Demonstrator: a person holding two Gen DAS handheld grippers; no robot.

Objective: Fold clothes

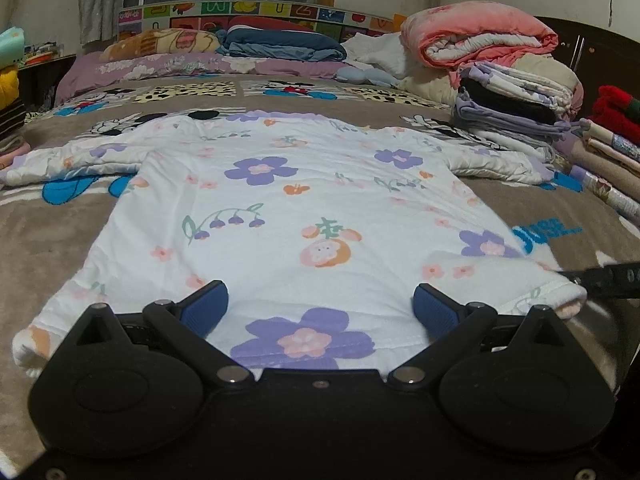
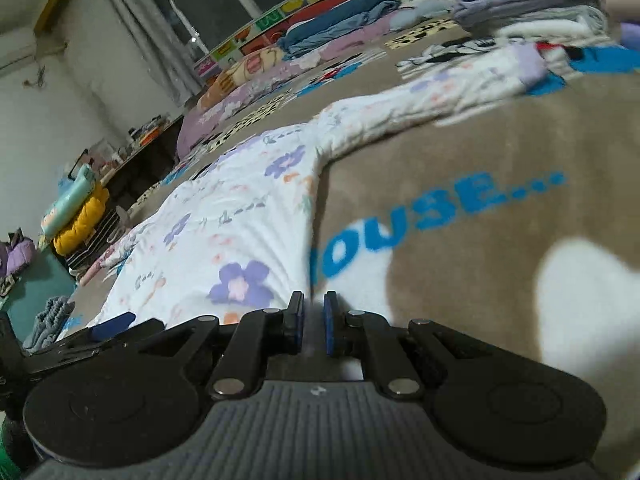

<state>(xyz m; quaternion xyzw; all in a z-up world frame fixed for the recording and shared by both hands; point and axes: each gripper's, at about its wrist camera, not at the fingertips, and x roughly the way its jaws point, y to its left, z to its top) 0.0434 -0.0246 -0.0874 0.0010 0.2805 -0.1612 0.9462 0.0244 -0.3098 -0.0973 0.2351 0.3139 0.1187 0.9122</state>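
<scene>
**A:** Bedroom w/ a dark window behind, and a wide bed under a brown plush cartoon-print blanket [image 1: 60, 236]. Where's the garment?

**B:** White long-sleeved floral cotton top [image 1: 288, 200] lies flat on the blanket, hem nearest the cams, collar toward the headboard, both sleeves spread out sideways. Folded stack of lilac and white laundry [image 1: 516, 112] sits near the right sleeve cuff, w/ a rolled pink quilt [image 1: 476, 36] behind it.

**A:** Claws?

**B:** Left claw [image 1: 320, 300] is wide open, low over the hem's middle, blue pads on either side of the purple flower print; nothing pinched. Right claw [image 2: 313, 312] is at the top's right-hand hem edge w/ its jaws all but shut. Its own view is blurred, so I can't tell for sure if cloth is between the pads. The left view shows its black finger at the hem's right corner, which looks slightly lifted and bunched, so prob. nipping the corner.

**A:** Risks from here?

**B:** Judging only from this:
- If the right grip is just a sliver of edge, it may slip out once pulled, and the fold starts crooked.
- Left side isn't held, so a one-sided pull could drag the whole top across the blanket and skew it.
- Plush pile might get pinched along w/ the cotton, lifting the blanket too.
- Right sleeve is close to the laundry stack; a wide sweep could knock into it.
</scene>
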